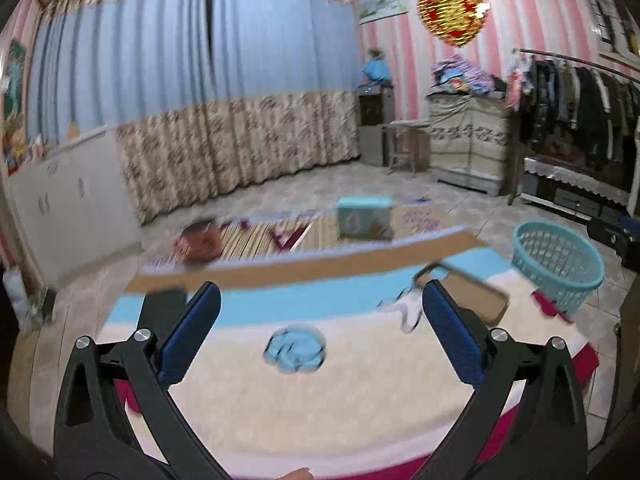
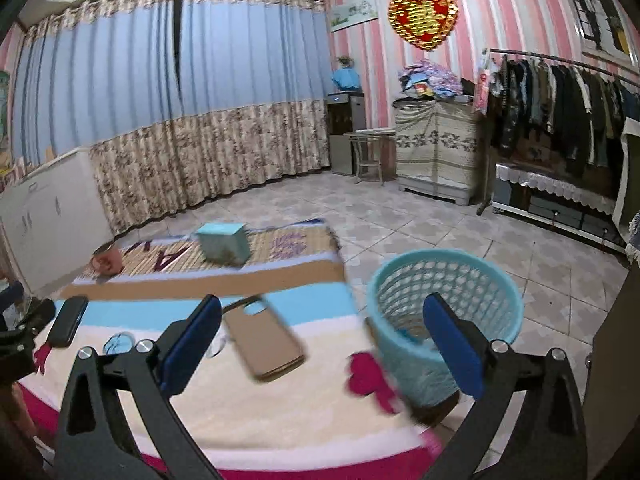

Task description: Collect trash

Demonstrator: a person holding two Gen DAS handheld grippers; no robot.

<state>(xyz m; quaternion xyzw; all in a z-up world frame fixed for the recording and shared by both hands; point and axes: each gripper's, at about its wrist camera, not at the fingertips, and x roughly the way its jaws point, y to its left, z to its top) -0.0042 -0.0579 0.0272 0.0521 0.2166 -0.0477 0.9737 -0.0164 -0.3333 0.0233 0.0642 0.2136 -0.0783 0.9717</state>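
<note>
My left gripper [image 1: 320, 288] is open and holds nothing. It hangs over a striped blanket [image 1: 360, 380]. A crumpled blue scrap [image 1: 296, 350] lies on the blanket just ahead, between the fingers' lines. A white crumpled scrap [image 1: 404, 310] lies by the right finger. My right gripper [image 2: 322, 300] is open too and holds nothing. It hangs near the blanket's right edge. The teal mesh basket [image 2: 444, 312] stands on the floor beside that edge, behind the right finger. A bit of blue [image 2: 408, 334] shows inside it. The same basket [image 1: 560, 264] appears at the right in the left wrist view.
A tan phone case [image 2: 264, 340] and a black phone [image 2: 68, 320] lie on the blanket [image 2: 280, 408]. Further off, a teal box [image 2: 222, 242] and a reddish cup [image 2: 108, 260] sit on a woven mat. Tiled floor, a clothes rack [image 2: 560, 112] and curtains lie beyond.
</note>
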